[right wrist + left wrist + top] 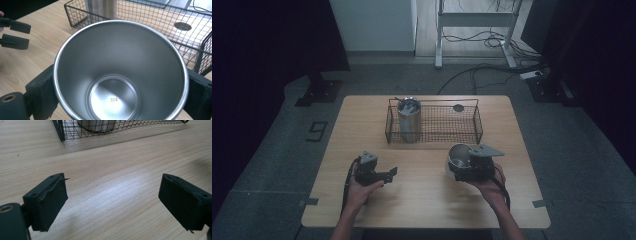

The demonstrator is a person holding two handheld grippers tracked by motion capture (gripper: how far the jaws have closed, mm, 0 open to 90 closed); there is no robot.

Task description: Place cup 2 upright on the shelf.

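Observation:
A shiny steel cup [458, 155] [120, 75] is held off the table, its open mouth facing the right gripper view and its inside empty. My right gripper [457, 166] [120, 95] is shut on it, with one black pad [41, 92] on each side of its wall. My left gripper [392, 173] [113, 202] hovers low over bare wood at the left, jaws wide open with nothing between them. A second steel cup [409, 120] [101, 8] stands upright in the left end of a black wire basket [432, 131] [160, 22] [75, 130].
The basket sits at the far middle of the wooden table [427, 200]. A dark round hole [458, 107] [182, 25] lies in the tabletop under the basket's right part. Cables and a desk frame [472, 30] are on the floor beyond.

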